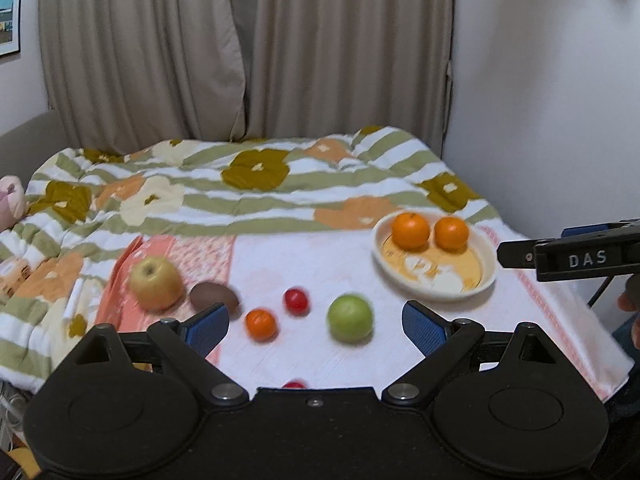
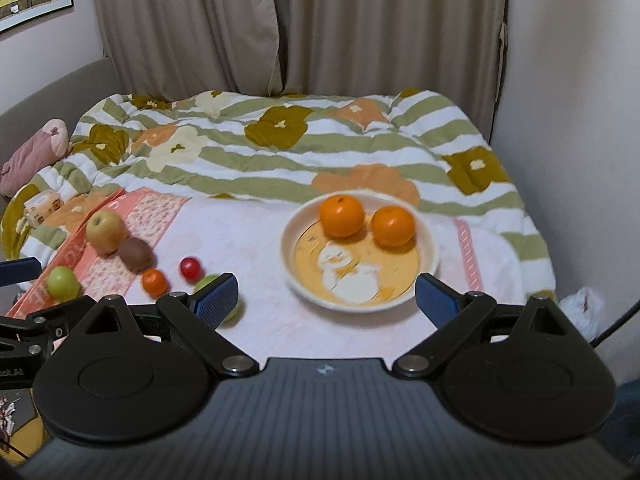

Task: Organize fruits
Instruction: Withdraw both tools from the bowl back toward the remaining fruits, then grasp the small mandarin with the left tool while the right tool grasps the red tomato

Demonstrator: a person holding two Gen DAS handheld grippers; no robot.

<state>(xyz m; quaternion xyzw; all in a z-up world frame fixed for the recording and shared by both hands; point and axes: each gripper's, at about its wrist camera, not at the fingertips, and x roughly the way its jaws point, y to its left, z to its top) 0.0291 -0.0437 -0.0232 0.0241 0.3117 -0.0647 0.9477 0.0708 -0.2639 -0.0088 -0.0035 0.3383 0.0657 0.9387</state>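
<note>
Two oranges (image 2: 366, 218) already sit in the bowl (image 2: 430, 256) at one o'clock of the loose fruit — green apple (image 1: 350, 318), small orange (image 1: 261, 324), tomato (image 1: 296, 301) on the bed — while both grippers, left gripper (image 1: 316, 326) and right gripper (image 2: 326, 300), hover with jaws spread and empty, likely ready to gather more.

Oranges (image 2: 341, 216): two large, one small. Green apples (image 1: 350, 318): two. Yellow apple (image 1: 156, 283), kiwi (image 1: 213, 295), bowl (image 2: 430, 248): one each.

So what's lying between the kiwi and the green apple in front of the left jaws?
Two small fruits: a small orange and a red tomato, loose on the cloth between the kiwi and the green apple. The left wrist view shows it best.
</note>
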